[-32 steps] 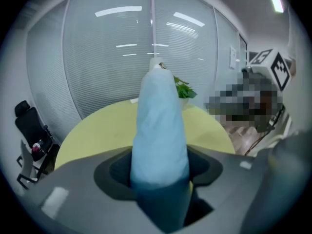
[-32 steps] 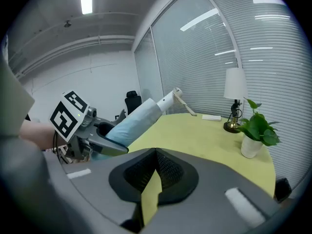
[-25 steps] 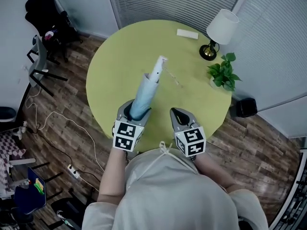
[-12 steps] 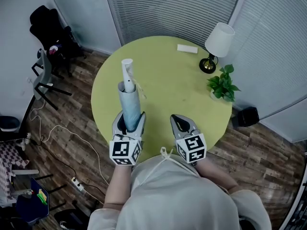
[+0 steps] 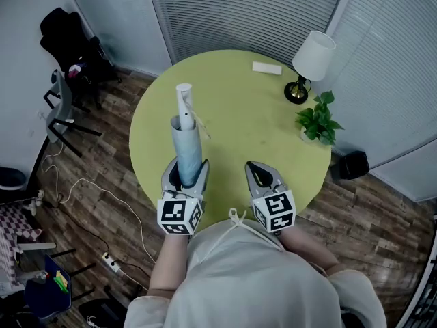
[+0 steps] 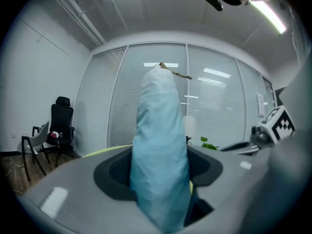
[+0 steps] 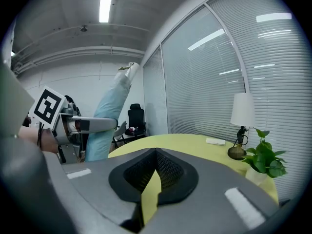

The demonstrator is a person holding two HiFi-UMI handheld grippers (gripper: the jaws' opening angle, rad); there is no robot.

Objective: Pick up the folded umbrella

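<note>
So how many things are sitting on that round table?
3: a lamp at the far right, a potted plant beside it, a small white block left of the lamp. The umbrella is held in the left gripper; the person hides the near edge.

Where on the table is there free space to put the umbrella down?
The middle of the table is bare, from the right gripper to the white box. Crowded only along the right rim: lamp and plant.
</note>
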